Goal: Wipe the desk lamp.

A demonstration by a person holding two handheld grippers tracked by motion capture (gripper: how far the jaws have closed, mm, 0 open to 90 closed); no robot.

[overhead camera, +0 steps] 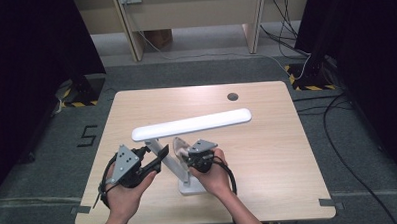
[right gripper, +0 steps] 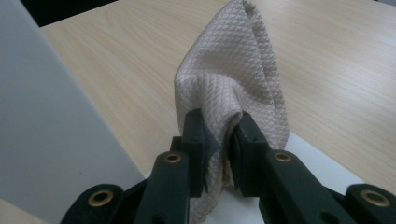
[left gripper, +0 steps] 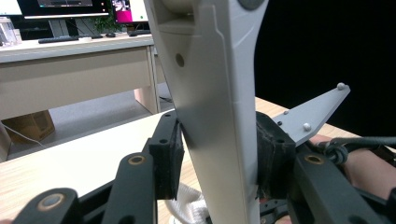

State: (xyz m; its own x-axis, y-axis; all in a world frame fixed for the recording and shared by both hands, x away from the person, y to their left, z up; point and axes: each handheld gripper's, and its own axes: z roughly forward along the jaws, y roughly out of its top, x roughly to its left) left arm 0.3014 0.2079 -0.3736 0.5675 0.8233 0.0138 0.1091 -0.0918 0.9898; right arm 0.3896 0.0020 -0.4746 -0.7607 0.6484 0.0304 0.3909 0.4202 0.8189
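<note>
A white desk lamp (overhead camera: 187, 142) stands near the front edge of a wooden table (overhead camera: 268, 154). The left gripper (left gripper: 217, 158) clamps the lamp's arm between its pads, steadying it. The right gripper (right gripper: 223, 140), just beside the arm above the lamp's base, pinches a folded beige cloth (right gripper: 233, 79). Wiping well likely means a firm left grip while the cloth drags flat along the arm.
</note>
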